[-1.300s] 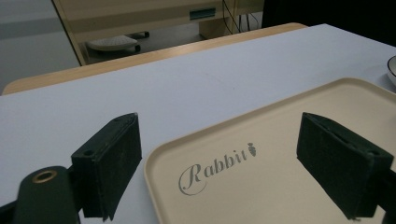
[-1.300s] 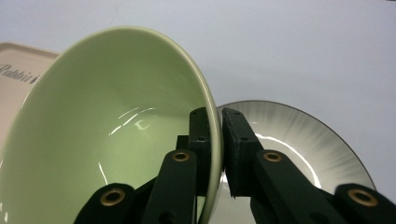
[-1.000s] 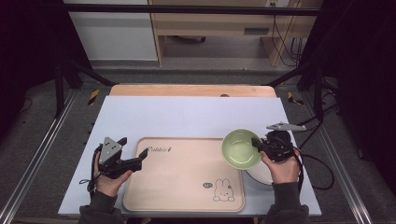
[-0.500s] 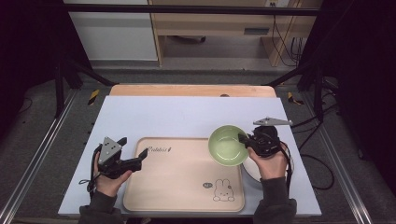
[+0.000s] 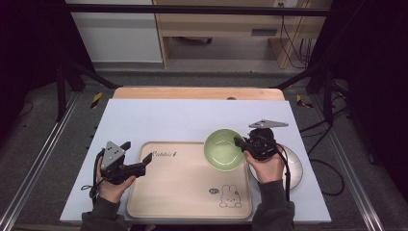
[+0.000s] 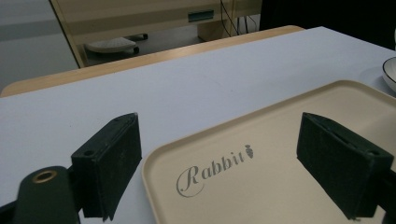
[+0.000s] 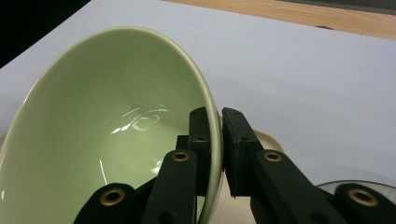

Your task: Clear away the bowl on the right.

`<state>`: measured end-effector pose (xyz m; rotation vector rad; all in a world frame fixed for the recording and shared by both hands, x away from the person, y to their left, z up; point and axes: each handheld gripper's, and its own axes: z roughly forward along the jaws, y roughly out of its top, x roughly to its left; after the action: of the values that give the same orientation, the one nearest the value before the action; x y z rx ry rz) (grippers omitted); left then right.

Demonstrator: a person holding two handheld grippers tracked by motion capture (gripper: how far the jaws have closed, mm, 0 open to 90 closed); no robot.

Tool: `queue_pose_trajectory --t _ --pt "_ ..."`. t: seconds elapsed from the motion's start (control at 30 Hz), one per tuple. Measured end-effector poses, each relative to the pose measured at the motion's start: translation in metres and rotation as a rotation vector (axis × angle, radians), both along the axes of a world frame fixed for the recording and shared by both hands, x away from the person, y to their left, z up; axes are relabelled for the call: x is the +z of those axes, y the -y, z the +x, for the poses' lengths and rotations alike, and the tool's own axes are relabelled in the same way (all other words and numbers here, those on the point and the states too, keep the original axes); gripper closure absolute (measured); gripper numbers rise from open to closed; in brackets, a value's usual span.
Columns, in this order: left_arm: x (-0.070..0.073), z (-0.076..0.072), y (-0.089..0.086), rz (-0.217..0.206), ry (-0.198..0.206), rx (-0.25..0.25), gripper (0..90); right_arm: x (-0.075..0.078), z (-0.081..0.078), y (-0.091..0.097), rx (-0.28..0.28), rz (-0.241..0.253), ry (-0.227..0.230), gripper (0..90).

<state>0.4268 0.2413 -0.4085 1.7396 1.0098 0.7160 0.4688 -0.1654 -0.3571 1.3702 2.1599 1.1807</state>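
- Pale green glazed ceramic: the bowl (image 5: 224, 148) is round and smooth, with a glossy inside that catches glints of light and a thin rim
- The right gripper (image 5: 239, 141) is clenched on that rim at the bowl's right side; in the right gripper view one black pad sits inside the wall and the other outside, the bowl (image 7: 107, 130) tilted in the grip
- The bowl is over the far right corner of the tray (image 5: 187, 192), partly past its far edge
- The tray is beige with a matte face, rectangular with rounded corners and a low raised lip; it lies on the pale lavender sheet (image 5: 159, 120) that covers the table
- Writing on the tray reads "Rabbit" in script, with a small carrot mark after the last letter (image 6: 215, 170); near the right front corner is a line drawing of a rabbit (image 5: 230, 198) beside a small dark round mark, too small to read
- The left gripper (image 5: 146, 165) is released, its ribbed black pads (image 6: 109, 161) wide apart around the tray's near left corner, not pressing it
- A white plate (image 5: 294, 166) with a dark rim line lies right of the tray, under the right hand (image 5: 266, 166)
- Light wood (image 5: 197, 93) edges the table's far side
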Motion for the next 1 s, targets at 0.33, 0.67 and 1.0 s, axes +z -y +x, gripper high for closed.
queue_pose_trajectory --t 0.33,0.67,1.0 --pt "0.000 0.000 0.000 0.005 0.000 -0.005 13.5 -0.004 0.005 -0.016 0.031 0.011 -0.009 82.8" --pt "0.001 -0.001 0.000 -0.003 0.006 -0.005 13.5 -0.013 0.012 -0.037 0.068 0.017 -0.031 82.7" --pt "0.003 -0.001 -0.002 -0.009 0.010 -0.002 13.5 -0.022 0.019 -0.054 0.080 0.027 -0.050 82.7"
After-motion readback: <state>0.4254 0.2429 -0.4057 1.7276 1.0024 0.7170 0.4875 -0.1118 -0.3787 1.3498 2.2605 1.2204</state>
